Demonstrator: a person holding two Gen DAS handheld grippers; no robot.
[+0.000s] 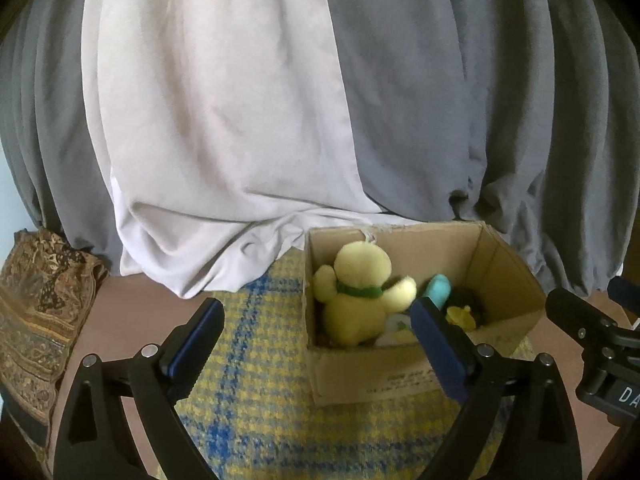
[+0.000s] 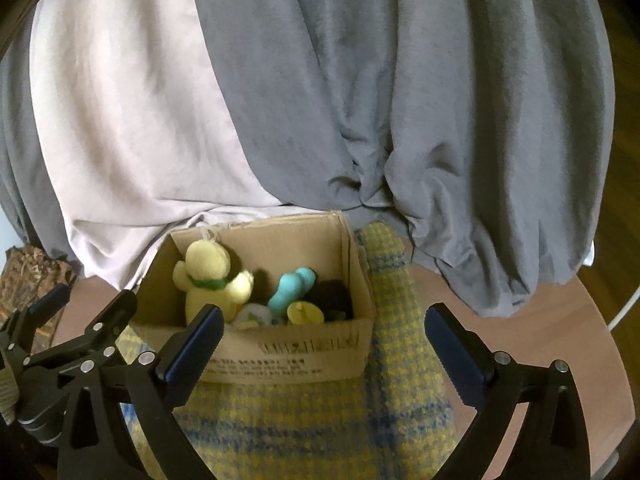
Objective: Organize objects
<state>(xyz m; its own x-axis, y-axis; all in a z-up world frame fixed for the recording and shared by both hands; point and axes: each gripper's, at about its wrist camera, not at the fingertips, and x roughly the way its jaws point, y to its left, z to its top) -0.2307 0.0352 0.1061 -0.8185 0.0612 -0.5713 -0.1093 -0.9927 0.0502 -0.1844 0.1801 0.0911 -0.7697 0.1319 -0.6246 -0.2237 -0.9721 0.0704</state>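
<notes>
Grey and pale drapes [image 2: 360,100] hang bunched along the far edge of a round brown tabletop [image 2: 560,340]; a yellow-and-blue checked cloth [image 2: 320,420] covers its middle, a patterned brown fabric [image 1: 36,300] lies at the left edge. On the cloth, toward the far edge, sits an open cardboard box [image 2: 292,356]. Inside: yellow plush toy [image 2: 208,280] against the left wall, teal bone-shaped toy [image 2: 292,288] mid-box, a small yellow piece [image 2: 304,314] by the near wall, something dark at the right, too dim to name. Left tongs [image 1: 320,336] wide apart, empty, near the box's left front corner; right tongs [image 2: 324,344] likewise wide and empty, before the near wall. Judgement: plush is light, soft, compressible, so pinch the body or an arm. Teal toy looks smooth; take it at the narrow waist. Box is light and may slide.
</notes>
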